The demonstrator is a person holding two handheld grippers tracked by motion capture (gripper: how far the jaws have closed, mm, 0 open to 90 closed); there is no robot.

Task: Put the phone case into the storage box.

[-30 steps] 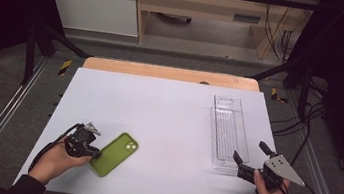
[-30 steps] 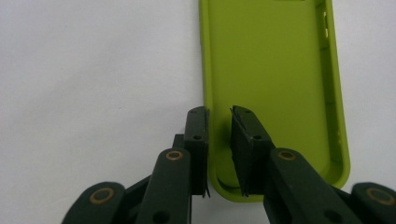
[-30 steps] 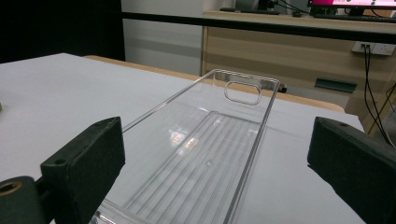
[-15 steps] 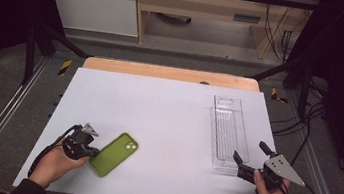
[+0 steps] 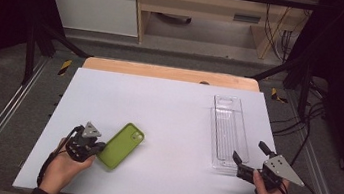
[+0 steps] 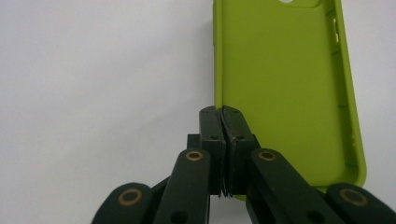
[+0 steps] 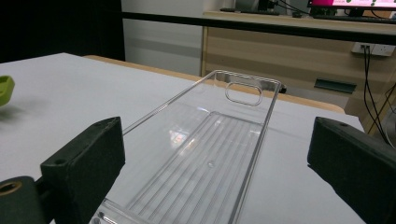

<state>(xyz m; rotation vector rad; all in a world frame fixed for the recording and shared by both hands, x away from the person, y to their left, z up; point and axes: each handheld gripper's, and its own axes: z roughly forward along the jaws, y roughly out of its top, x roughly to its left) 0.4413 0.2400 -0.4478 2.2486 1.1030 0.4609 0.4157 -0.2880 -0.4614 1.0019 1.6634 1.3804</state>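
Soft green case (image 6: 285,84) feels light and bendy; my left tool (image 6: 223,116) clamps its thin side wall, right tool (image 7: 210,186) apart at the clear tray (image 7: 210,154)

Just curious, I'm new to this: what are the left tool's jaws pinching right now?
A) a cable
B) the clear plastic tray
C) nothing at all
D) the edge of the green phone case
D: in the left gripper view the left gripper has its jaws shut on the side wall of the green phone case.
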